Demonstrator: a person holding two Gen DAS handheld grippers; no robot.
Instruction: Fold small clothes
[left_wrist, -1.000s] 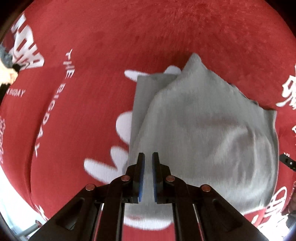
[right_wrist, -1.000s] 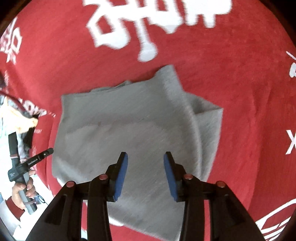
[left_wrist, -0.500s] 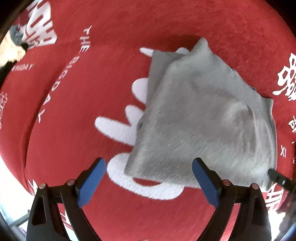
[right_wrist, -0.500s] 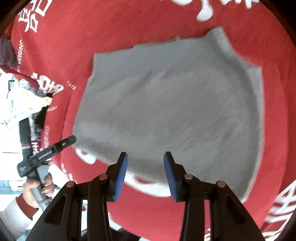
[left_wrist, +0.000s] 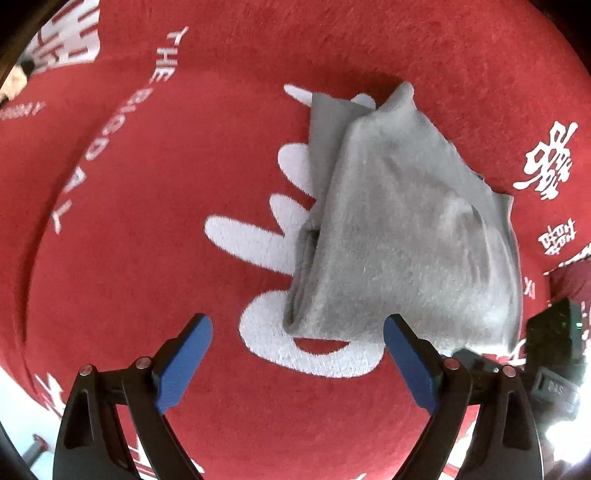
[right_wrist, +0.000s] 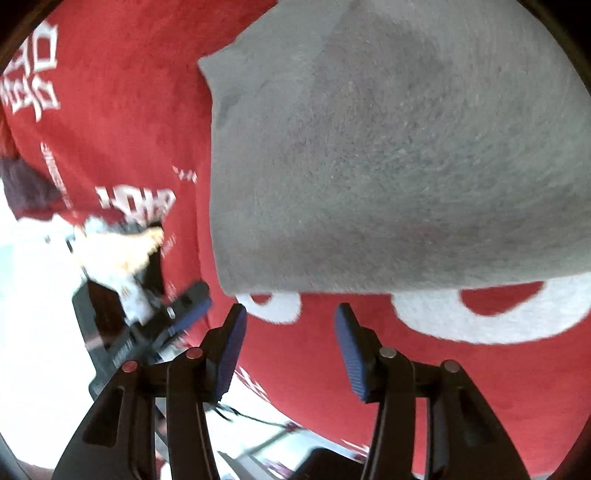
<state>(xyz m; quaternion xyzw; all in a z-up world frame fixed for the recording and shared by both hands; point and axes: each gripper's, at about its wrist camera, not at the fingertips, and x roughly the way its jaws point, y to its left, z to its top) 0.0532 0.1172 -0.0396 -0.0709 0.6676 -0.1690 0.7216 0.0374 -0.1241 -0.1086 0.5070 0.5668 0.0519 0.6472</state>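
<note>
A small grey garment (left_wrist: 402, 229) lies folded on the red cloth with white print (left_wrist: 147, 229), its layered edge toward the left. My left gripper (left_wrist: 297, 360) is wide open and empty, just short of the garment's near edge. In the right wrist view the same grey garment (right_wrist: 399, 147) fills the upper right. My right gripper (right_wrist: 290, 341) is open and empty, just short of the garment's near edge, above the red cloth (right_wrist: 122, 122).
The table's edge runs along the left and bottom of the right wrist view, where the left gripper (right_wrist: 170, 317) and the hand holding it (right_wrist: 122, 254) show. The right gripper's black body (left_wrist: 554, 339) shows at the right of the left wrist view.
My left gripper opened, let go of the garment's edge and drew back. My right gripper, open throughout, pulled back from over the garment to its near edge.
</note>
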